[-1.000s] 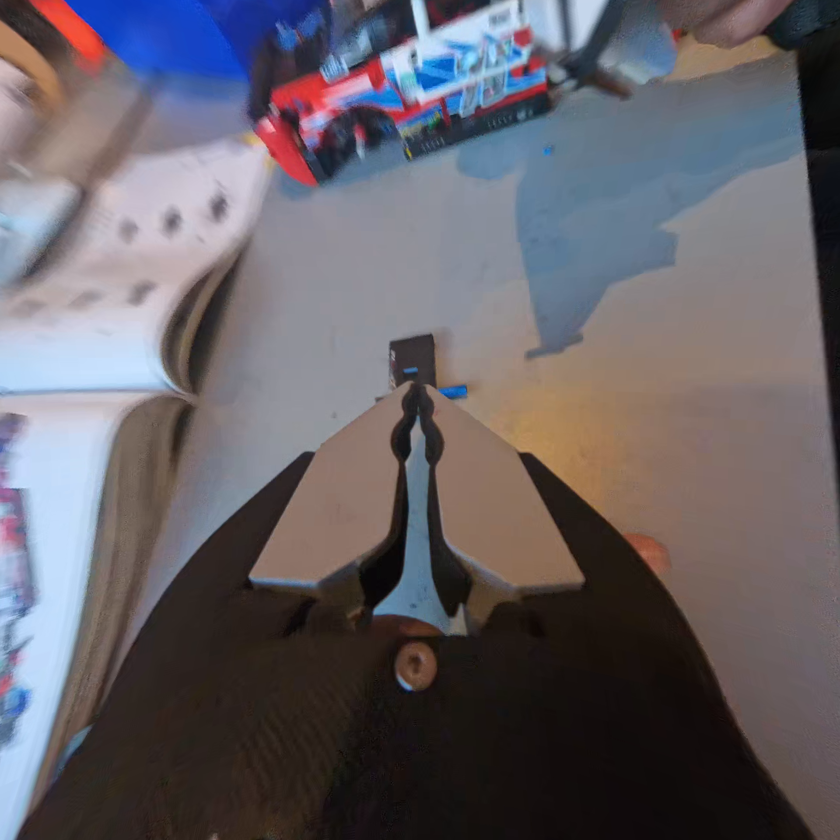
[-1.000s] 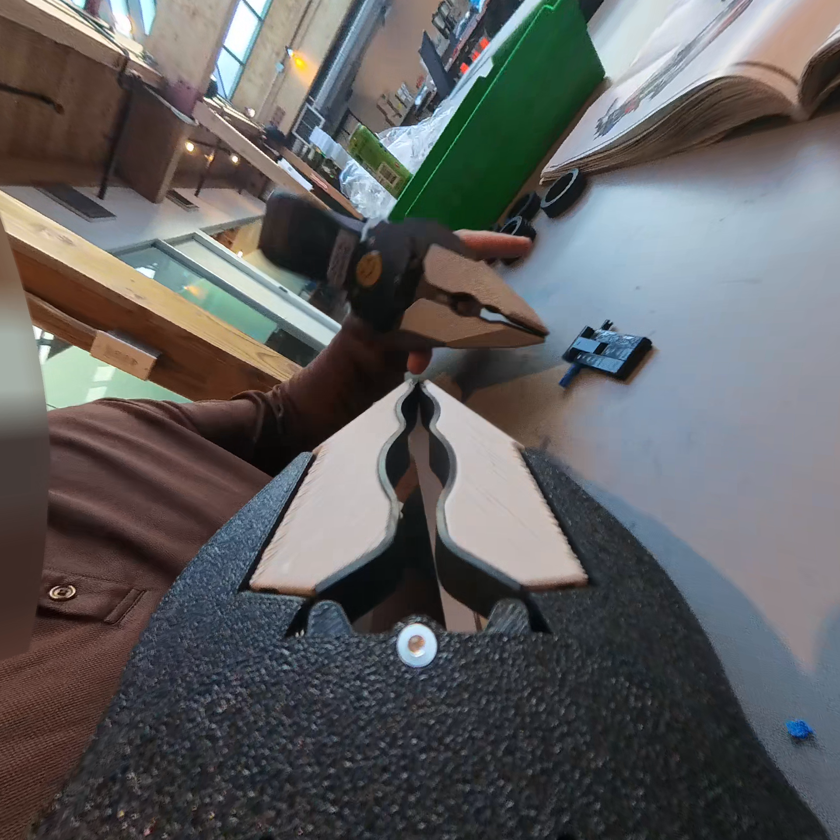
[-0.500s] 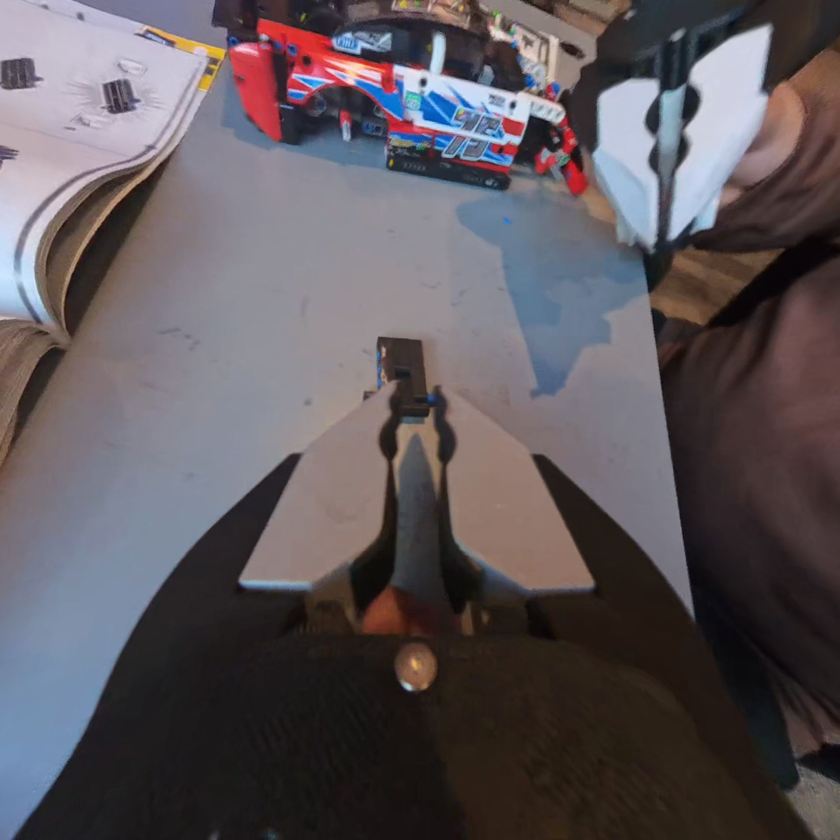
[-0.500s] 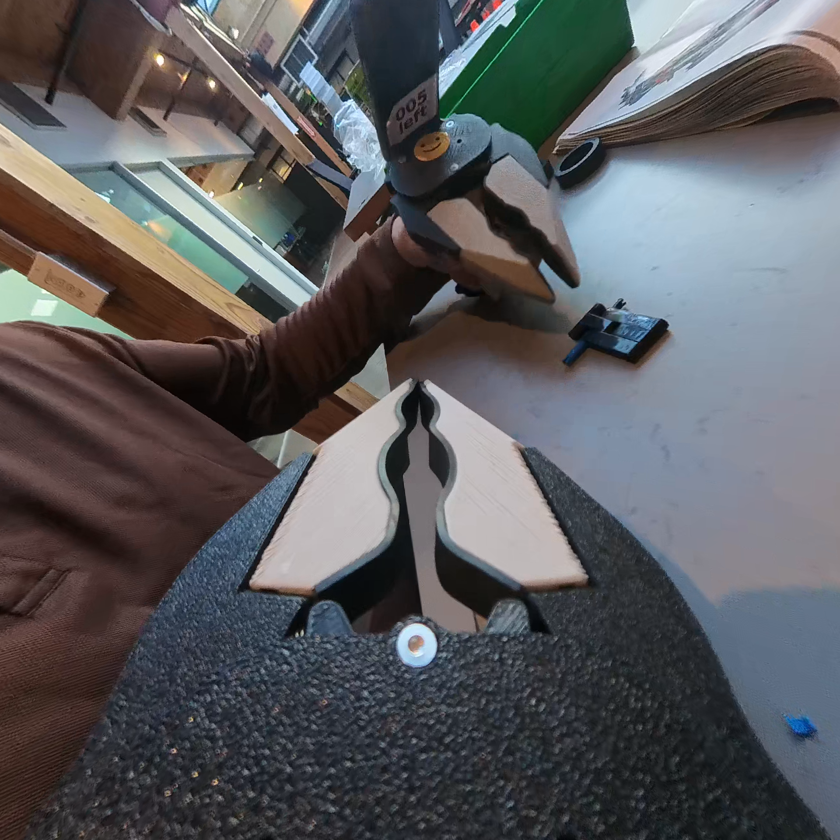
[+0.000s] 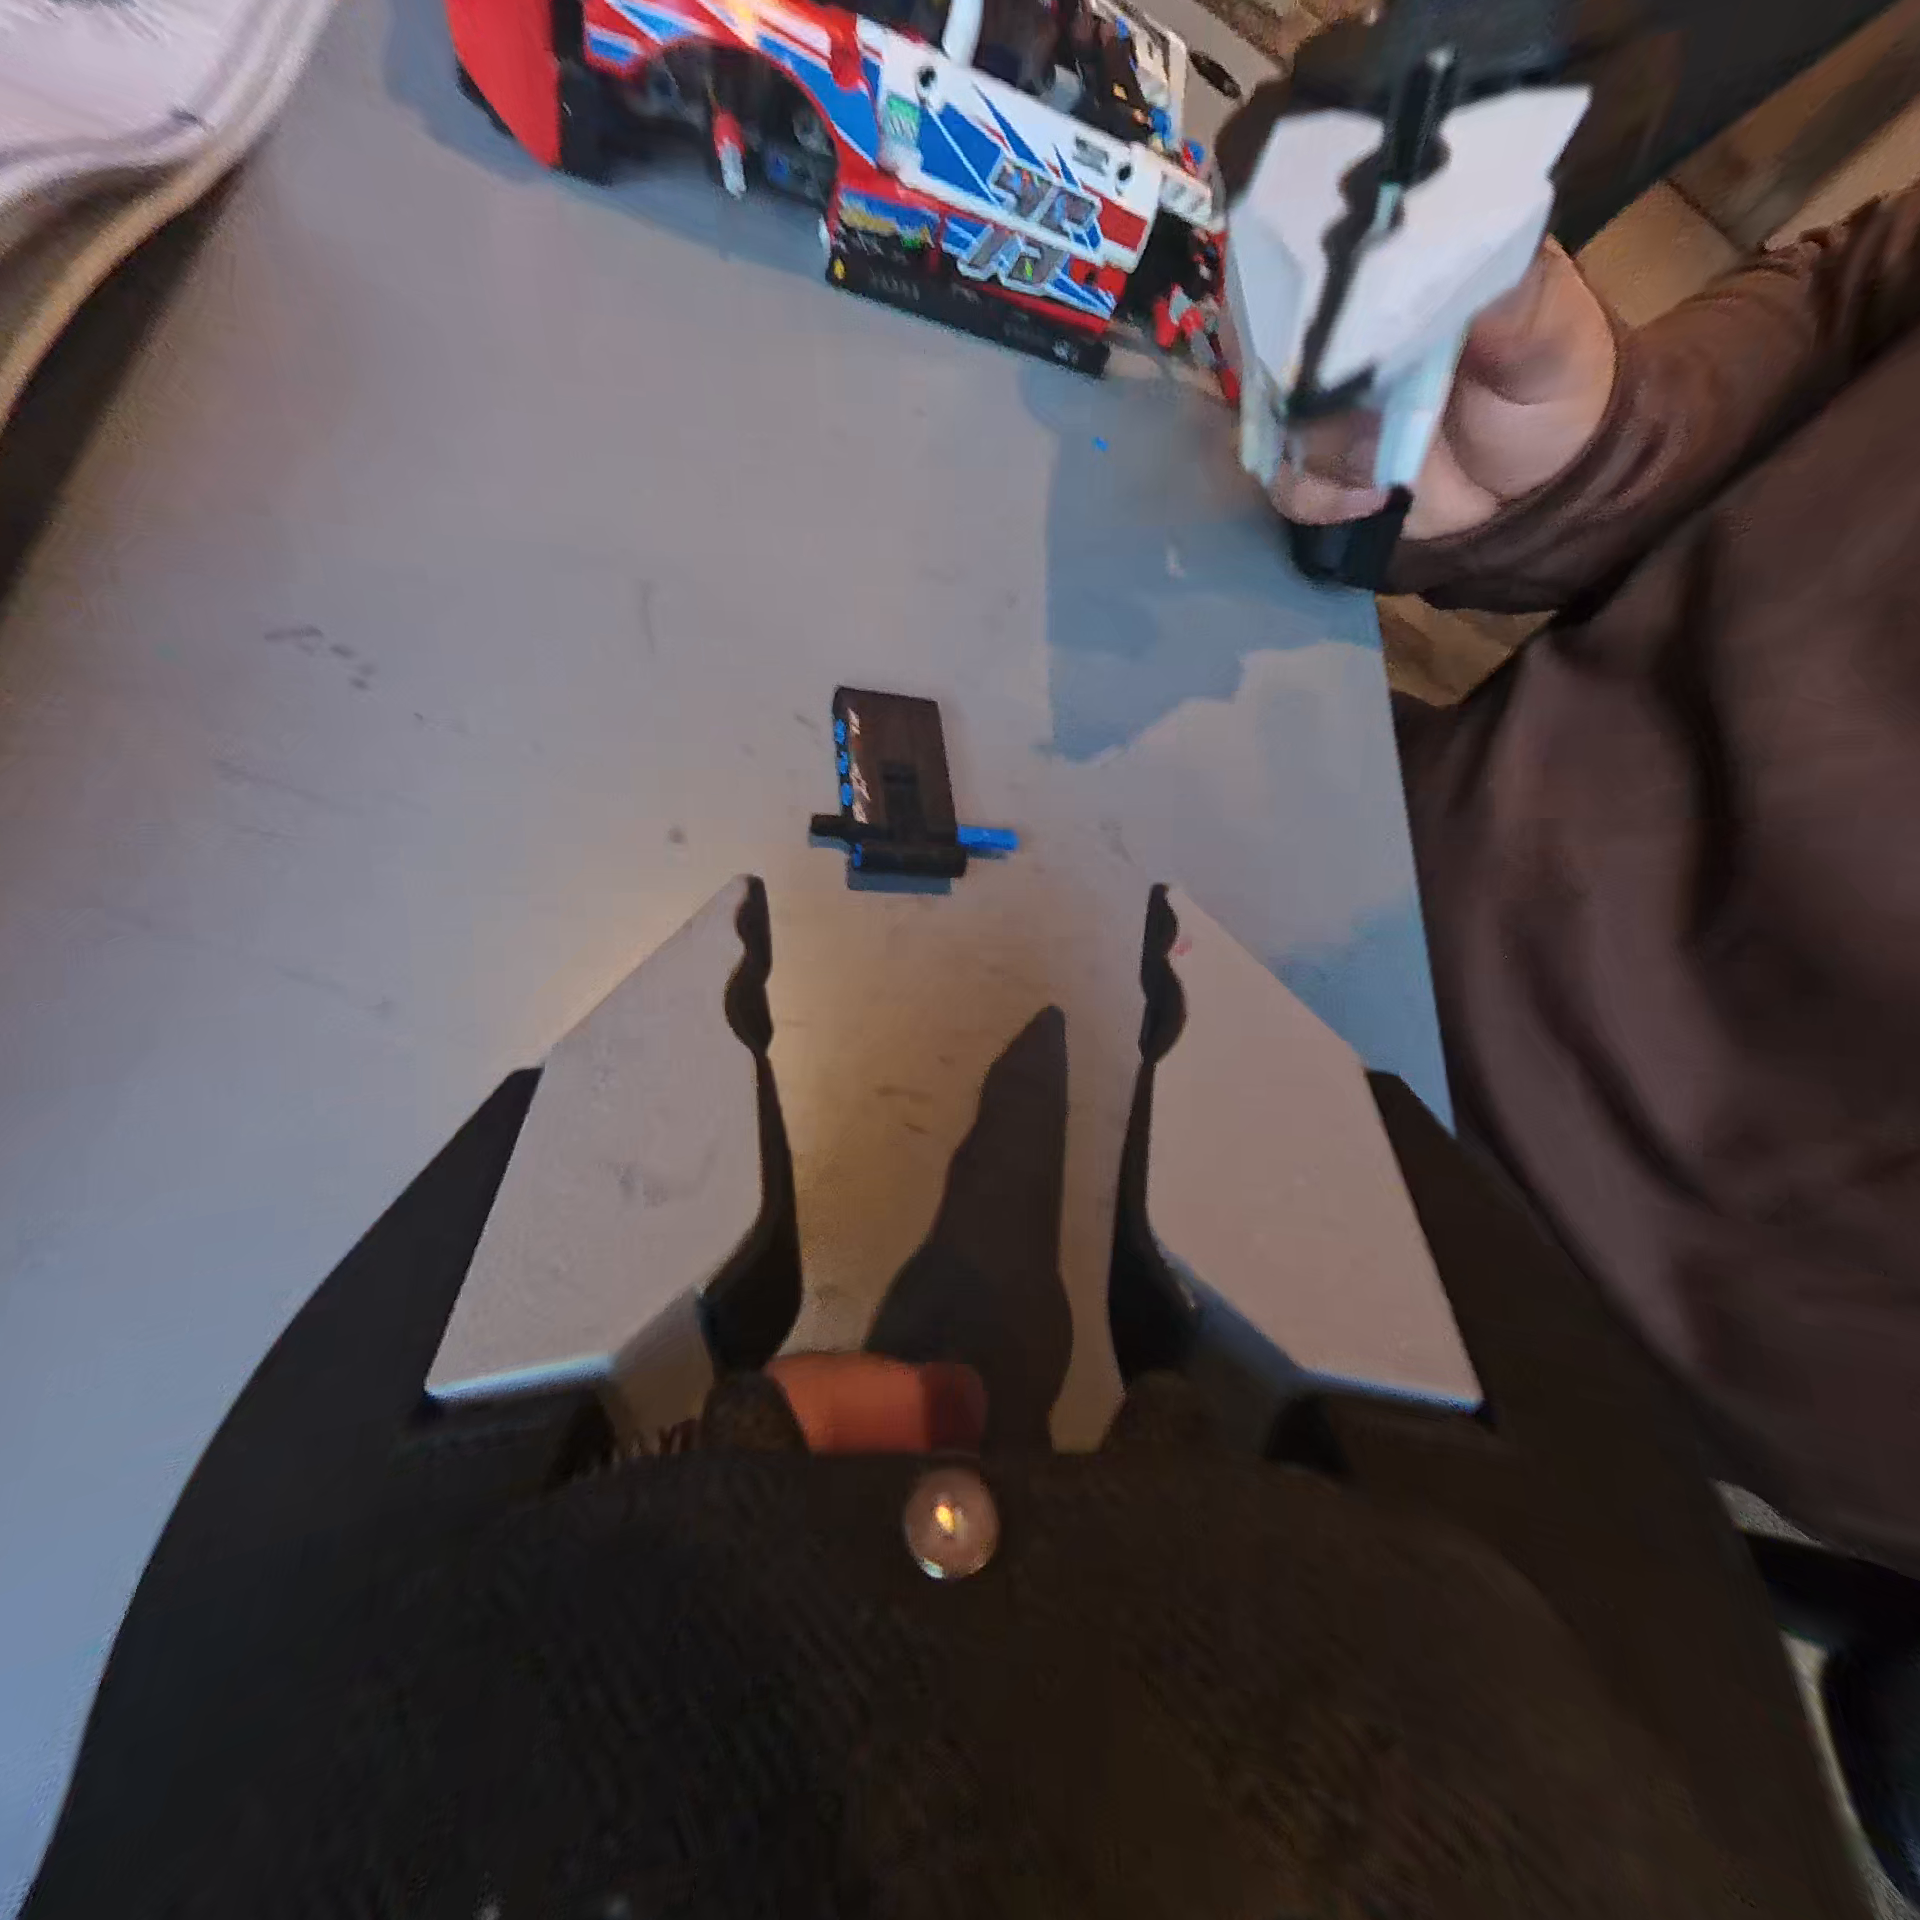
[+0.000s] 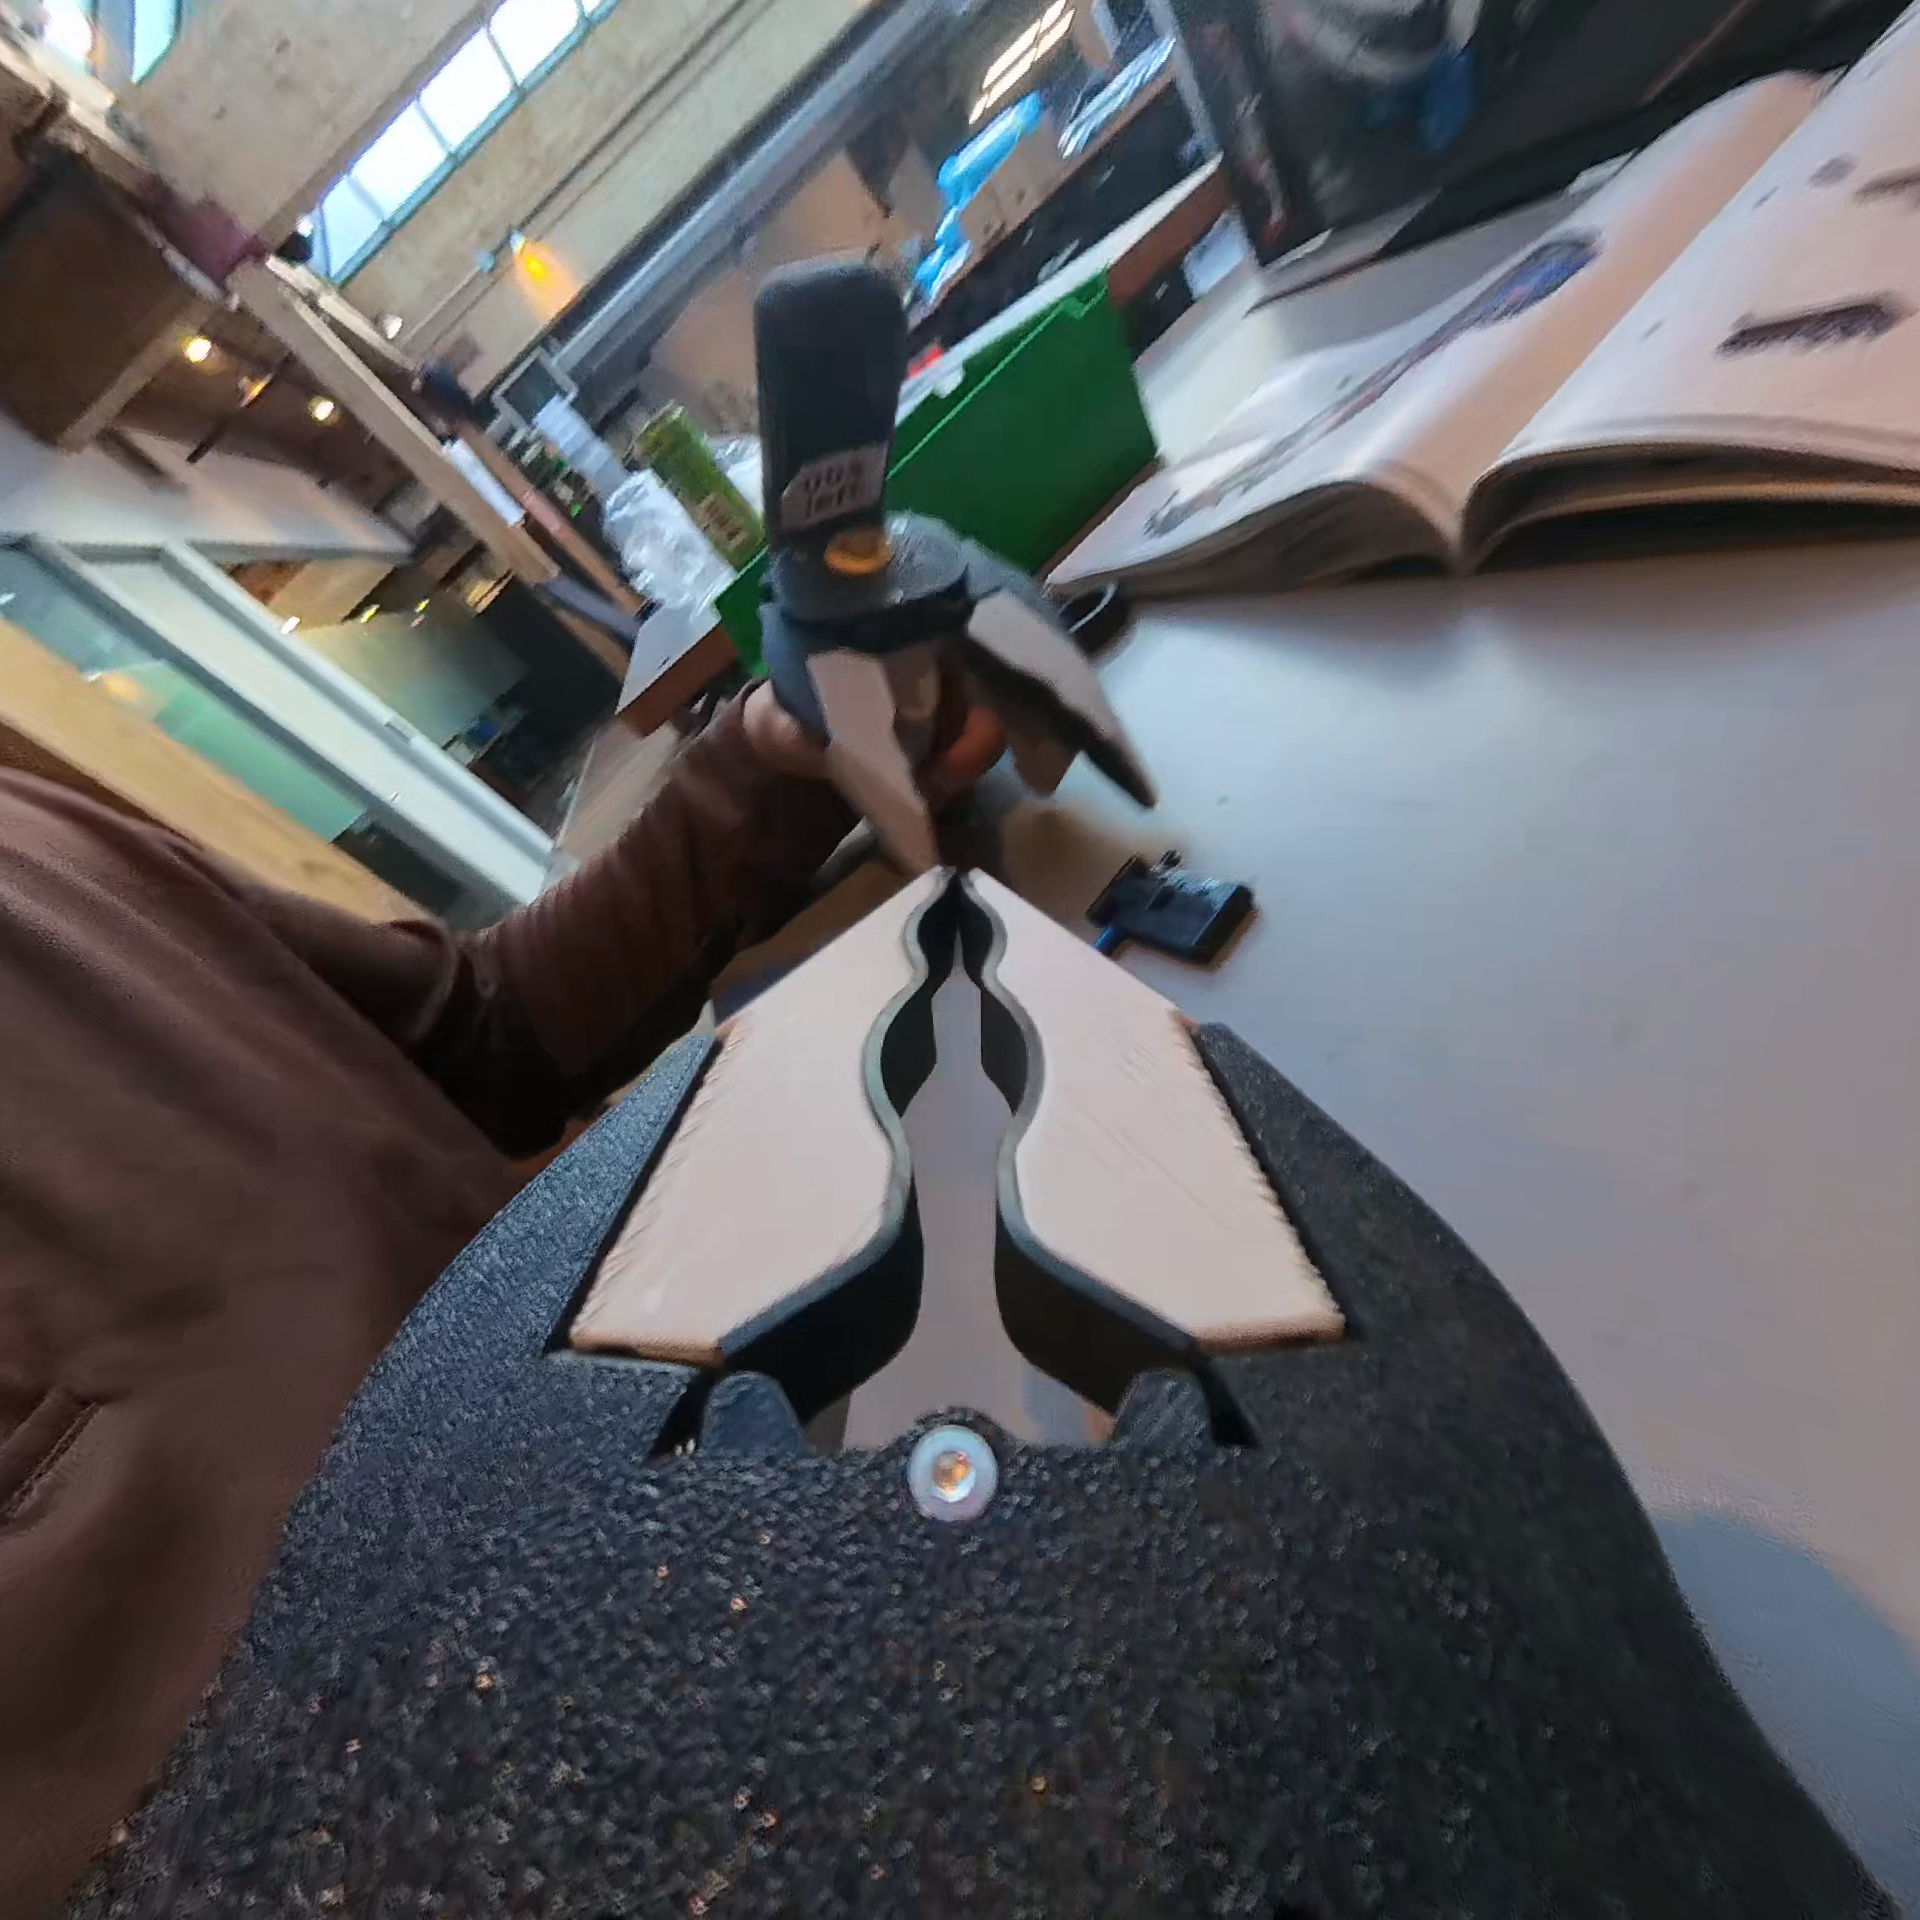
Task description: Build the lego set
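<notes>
Left claw (image 5: pixel 951 899) gaping, empty, just short of small black-and-blue lego piece (image 5: pixel 896 790) | right claw (image 6: pixel 956 883) closed, empty, raised beside piece | grey counter (image 5: pixel 520 623)

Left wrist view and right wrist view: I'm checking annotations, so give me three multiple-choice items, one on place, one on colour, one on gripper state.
1. Where does the small black Lego piece lie?
A. on the grey table
B. in the left gripper
C. on the open book

2. What colour is the pin sticking from that piece?
A. yellow
B. blue
C. green

3. How is the left gripper?
A. shut on the piece
B. shut, empty
C. open

A: it rests on the tabletop ahead of the fingers.
B: a blue stub shows.
C: its fingers stand wide apart.
</notes>
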Tool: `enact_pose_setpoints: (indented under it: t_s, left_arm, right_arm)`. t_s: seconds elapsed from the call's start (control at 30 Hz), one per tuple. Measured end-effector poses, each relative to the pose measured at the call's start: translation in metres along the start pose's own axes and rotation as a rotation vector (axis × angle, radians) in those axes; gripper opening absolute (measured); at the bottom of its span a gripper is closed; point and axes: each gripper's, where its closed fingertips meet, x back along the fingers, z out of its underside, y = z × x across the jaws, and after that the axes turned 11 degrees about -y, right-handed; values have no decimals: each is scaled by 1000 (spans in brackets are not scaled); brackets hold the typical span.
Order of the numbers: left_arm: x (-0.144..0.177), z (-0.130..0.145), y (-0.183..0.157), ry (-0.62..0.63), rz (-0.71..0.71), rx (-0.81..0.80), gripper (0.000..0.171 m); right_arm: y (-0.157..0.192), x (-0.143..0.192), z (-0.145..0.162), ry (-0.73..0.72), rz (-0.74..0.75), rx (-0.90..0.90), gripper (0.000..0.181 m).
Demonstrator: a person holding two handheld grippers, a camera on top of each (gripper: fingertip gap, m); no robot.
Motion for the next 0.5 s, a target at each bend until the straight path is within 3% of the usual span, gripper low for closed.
enact_pose_setpoints:
  t_s: [0.13,0.23,0.33,0.5]
  left_arm:
    - [-4,9,-3,55,-2,-4,69]
    - [-8,8,-8,48,23,20,66]
    - [-13,9,-24,59,122,71,61]
    - [-17,15,-65,95,330,38,59]
  right_arm:
    - [-6,-8,-19,-136,54,69,0]
    - [-4,-22,-22,-139,49,173,0]
    - [-6,-37,-22,-107,36,234,0]
    - [-14,-37,-31,-150,19,145,0]
